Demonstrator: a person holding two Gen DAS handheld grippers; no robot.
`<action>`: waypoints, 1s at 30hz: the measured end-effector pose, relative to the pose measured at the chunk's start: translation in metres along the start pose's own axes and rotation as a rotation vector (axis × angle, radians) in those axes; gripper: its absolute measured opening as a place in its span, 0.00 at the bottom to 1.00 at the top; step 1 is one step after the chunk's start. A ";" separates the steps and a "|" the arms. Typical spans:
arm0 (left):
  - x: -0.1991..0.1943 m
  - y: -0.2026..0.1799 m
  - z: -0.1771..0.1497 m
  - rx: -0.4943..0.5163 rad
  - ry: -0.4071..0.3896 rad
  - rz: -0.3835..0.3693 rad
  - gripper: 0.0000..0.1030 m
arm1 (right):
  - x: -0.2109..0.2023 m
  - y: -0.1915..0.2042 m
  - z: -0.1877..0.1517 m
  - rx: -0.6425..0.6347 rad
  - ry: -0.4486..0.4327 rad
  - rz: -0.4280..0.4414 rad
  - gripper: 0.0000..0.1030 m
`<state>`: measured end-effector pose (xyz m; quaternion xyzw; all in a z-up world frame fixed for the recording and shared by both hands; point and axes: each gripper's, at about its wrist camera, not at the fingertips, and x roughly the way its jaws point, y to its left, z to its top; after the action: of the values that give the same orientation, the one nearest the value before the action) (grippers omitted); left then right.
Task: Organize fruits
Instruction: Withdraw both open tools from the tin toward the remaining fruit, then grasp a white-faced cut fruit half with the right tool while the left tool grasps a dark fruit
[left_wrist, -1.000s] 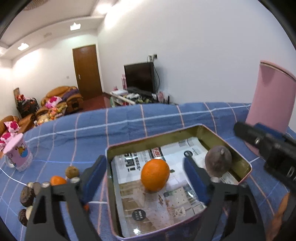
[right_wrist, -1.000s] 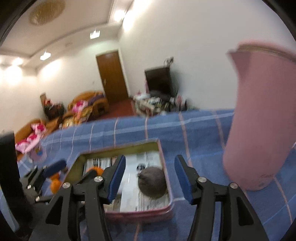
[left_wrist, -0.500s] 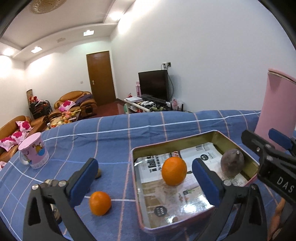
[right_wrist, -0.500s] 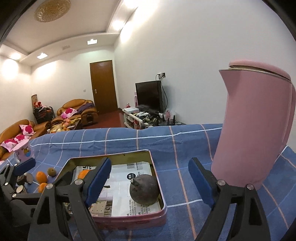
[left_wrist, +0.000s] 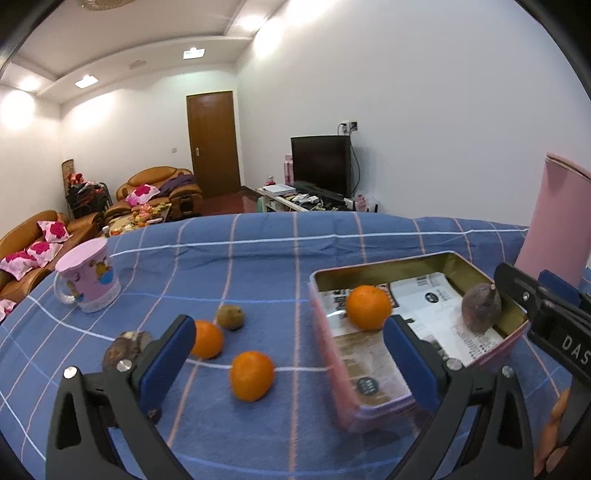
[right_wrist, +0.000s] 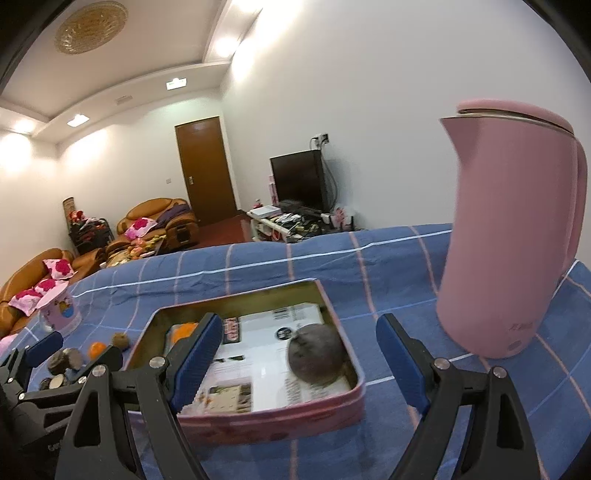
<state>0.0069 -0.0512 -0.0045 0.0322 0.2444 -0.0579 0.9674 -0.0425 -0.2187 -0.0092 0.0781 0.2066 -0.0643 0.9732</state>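
Both tongs pointed slightly downward over the blue checked counter (left_wrist: 258, 258); the left tongs (left_wrist: 284, 354) stood apart with nothing between them, above a loose orange (left_wrist: 252, 375). The right tongs (right_wrist: 295, 358), marked "DAS", had just opened and stood apart, empty, before the dark fruit (right_wrist: 317, 352) in the pink tin (right_wrist: 273, 421). Compared with a second earlier, the left view had shifted from the tin toward the loose fruits.

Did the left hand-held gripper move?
Yes. The left hand-held gripper slid left off the tin; it now frames an orange on the cloth.
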 end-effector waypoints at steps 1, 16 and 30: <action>0.000 0.004 -0.001 -0.003 0.004 0.004 1.00 | -0.001 0.004 -0.001 -0.006 0.001 0.008 0.84; -0.011 0.059 -0.014 -0.031 0.033 0.059 1.00 | -0.008 0.075 -0.020 -0.063 0.058 0.140 0.84; -0.009 0.122 -0.024 -0.045 0.108 0.057 1.00 | -0.005 0.129 -0.033 -0.106 0.129 0.236 0.84</action>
<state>0.0030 0.0732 -0.0170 0.0205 0.2965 -0.0232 0.9545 -0.0399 -0.0862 -0.0209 0.0544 0.2612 0.0665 0.9615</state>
